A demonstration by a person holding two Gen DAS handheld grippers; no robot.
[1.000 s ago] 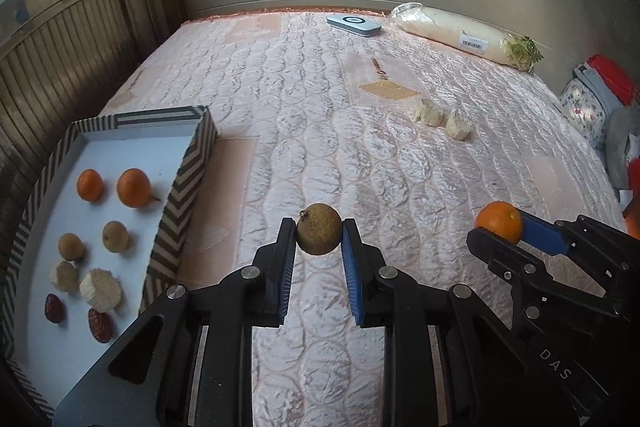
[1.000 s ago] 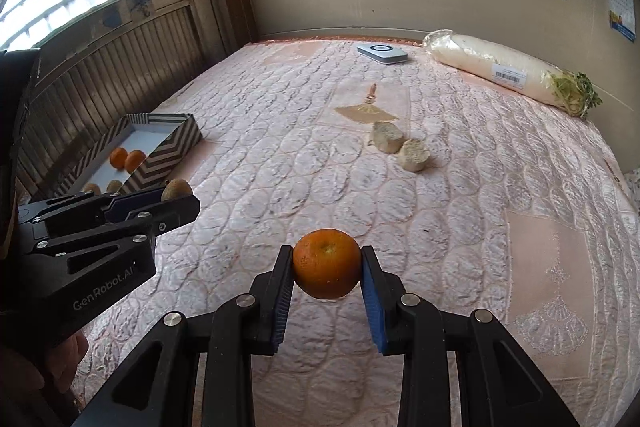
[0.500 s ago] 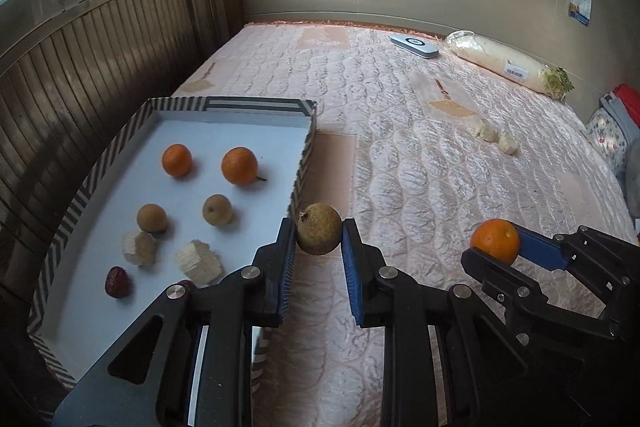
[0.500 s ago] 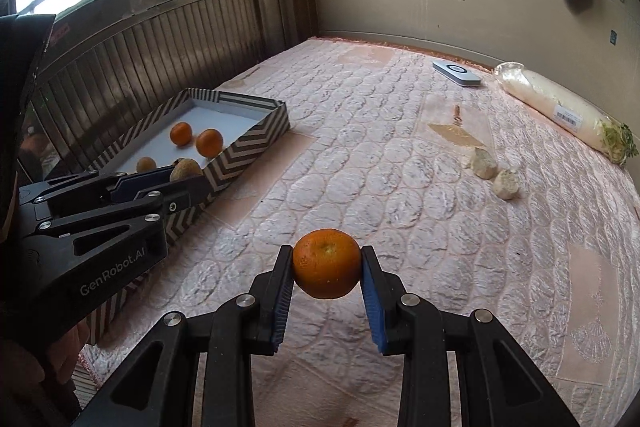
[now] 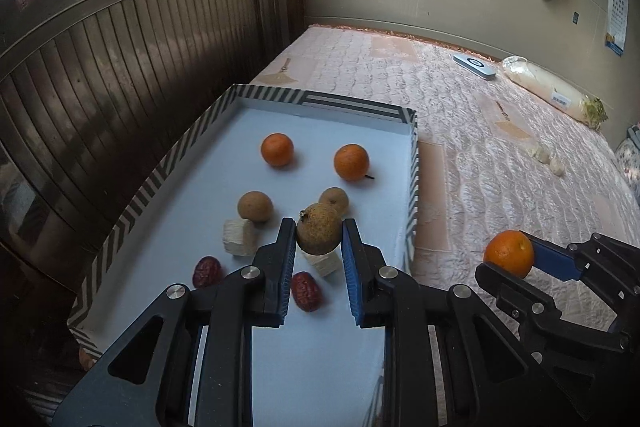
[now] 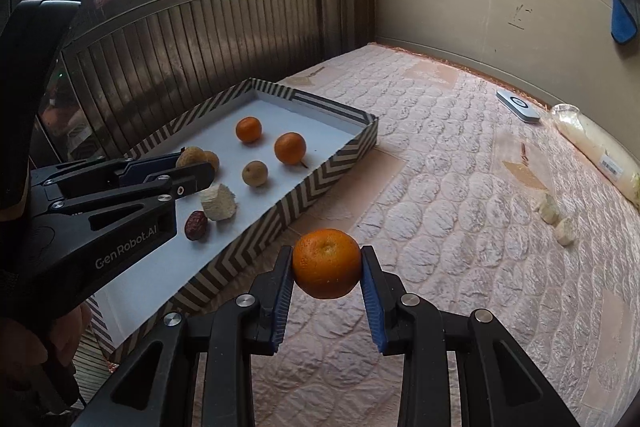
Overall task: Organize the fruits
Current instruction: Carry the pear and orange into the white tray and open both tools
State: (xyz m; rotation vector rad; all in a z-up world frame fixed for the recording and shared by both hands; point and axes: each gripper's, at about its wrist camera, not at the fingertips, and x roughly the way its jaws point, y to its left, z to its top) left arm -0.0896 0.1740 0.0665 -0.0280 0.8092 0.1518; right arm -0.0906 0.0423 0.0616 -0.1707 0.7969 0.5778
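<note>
Left wrist view shows the left gripper [image 5: 319, 237] clamping a brown longan [image 5: 319, 234] above the tray [image 5: 160, 179], while the right gripper [image 6: 327, 265] clamps an orange [image 6: 326, 263].

A: Status of the round brown rough-skinned longan [image 5: 319, 233]?

B: Clamped between the left gripper [image 5: 319, 247] pads, above the white tray with the zigzag-striped rim [image 5: 168, 171].

A: And the round orange tangerine [image 6: 327, 263]?

B: Pinched in the right gripper [image 6: 327, 269], over the pink quilted mattress [image 6: 460, 195], just beside the tray.

A: Tray contents?

B: Two tangerines [image 5: 277, 149], two longans [image 5: 255, 206], two pale chunks [image 5: 239, 237], two red dates [image 5: 306, 291], all apart.
</note>
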